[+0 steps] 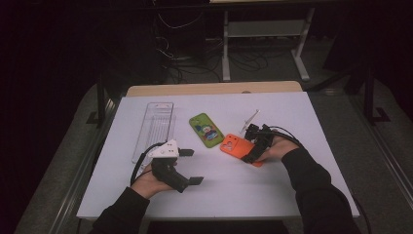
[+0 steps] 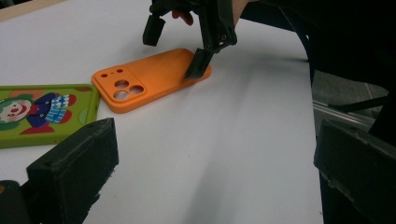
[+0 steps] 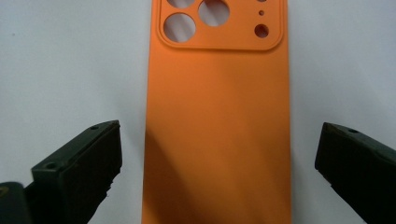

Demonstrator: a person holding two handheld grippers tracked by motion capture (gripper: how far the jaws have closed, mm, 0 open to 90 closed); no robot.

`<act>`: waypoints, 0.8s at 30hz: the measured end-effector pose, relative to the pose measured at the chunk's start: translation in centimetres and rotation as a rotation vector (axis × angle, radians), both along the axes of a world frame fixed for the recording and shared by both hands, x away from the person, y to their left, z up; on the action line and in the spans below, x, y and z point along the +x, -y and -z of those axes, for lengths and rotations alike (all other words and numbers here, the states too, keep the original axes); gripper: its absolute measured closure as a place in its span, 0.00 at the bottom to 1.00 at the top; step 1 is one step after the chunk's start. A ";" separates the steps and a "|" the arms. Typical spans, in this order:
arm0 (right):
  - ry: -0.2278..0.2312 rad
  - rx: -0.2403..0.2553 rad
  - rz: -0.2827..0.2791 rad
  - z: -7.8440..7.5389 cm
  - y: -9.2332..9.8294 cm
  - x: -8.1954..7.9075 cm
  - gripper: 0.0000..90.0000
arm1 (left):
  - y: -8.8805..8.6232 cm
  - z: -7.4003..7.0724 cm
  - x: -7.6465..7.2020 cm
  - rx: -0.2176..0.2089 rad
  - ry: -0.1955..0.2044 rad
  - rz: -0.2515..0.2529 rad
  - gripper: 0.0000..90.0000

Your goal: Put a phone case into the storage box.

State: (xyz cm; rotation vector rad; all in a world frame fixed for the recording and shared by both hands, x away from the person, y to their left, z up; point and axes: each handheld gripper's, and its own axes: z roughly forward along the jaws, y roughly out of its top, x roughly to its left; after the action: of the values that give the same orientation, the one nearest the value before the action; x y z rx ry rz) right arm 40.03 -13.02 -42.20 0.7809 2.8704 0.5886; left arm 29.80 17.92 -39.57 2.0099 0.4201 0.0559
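On a smooth white table [image 1: 272,195], a matte orange phone case [image 1: 236,145] lies flat, camera cutouts rounded, just right of a glossy green cartoon case [image 1: 206,129]. The right gripper [image 1: 252,142] straddles it, jaws apart; the left gripper [image 1: 191,166] waits open nearby.

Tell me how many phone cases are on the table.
2. The orange phone case lies face down right of centre, between the open jaws of the right claw. The green cartoon phone case lies just left of it, near the clear tray.
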 end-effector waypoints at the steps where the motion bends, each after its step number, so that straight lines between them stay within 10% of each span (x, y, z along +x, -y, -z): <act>1: -0.001 -0.004 -0.005 0.1 -0.1 0.0 0.01 | 0.0 0.0 0.0 0.000 -0.002 -0.001 0.00; 24: -0.064 -0.072 -0.038 1.2 -0.5 0.6 0.07 | 0.1 0.0 0.0 0.004 -0.002 0.005 0.00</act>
State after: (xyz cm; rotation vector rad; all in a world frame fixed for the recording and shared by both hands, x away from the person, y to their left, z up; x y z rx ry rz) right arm 40.62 -12.50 -43.36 0.7500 2.9524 0.4703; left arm 29.75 17.82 -39.61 2.0148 0.4164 0.0519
